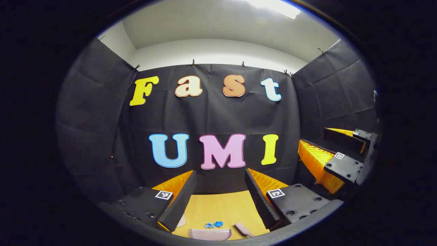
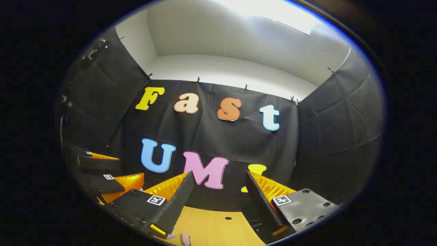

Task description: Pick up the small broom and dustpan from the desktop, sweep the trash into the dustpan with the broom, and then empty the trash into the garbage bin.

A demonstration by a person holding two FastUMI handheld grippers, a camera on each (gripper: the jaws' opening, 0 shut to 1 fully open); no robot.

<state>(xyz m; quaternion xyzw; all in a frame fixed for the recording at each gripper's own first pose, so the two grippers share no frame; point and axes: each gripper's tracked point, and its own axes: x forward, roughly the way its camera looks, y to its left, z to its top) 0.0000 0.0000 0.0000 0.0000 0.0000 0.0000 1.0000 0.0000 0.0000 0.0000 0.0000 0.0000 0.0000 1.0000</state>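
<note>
**Inspector:** State the condition of the left gripper (image 1: 220,181).

**Assistant:** In the left gripper view its two black-padded fingers stand spread at the bottom of the frame, a wide gap between them, nothing in the gap. Released.

**Inspector:** And the items on the desktop (image 1: 222,205)?

**Assistant:** The yellow wooden surface shows between those fingers. At the lower centre edge lies the pink dustpan (image 1: 210,234), flat on the desktop. Just above it and slightly right sit small blue scraps of trash (image 1: 214,224), near the dustpan; I cannot tell whether they touch it. To the right of the scraps, at the lower centre-right, lies the pink broom (image 1: 243,229), slanted, apart from the dustpan. Neither finger touches any of them.

**Inspector:** The right gripper (image 2: 218,194)?

**Assistant:** In the right gripper view its fingers likewise stand apart at the bottom of the frame, with nothing between them. It also appears in the left gripper view at the right edge, mid-height, orange and black, fingers parted.

**Inspector:** Anything else in the right gripper view?

**Assistant:** The left gripper appears at the lower left. The desktop shows between the fingers, with a small dark hole (image 2: 228,218) in it. At the bottom edge, near the left finger's tip, two small pink shapes (image 2: 177,237) show; too little is visible to say which item they belong to.
</note>
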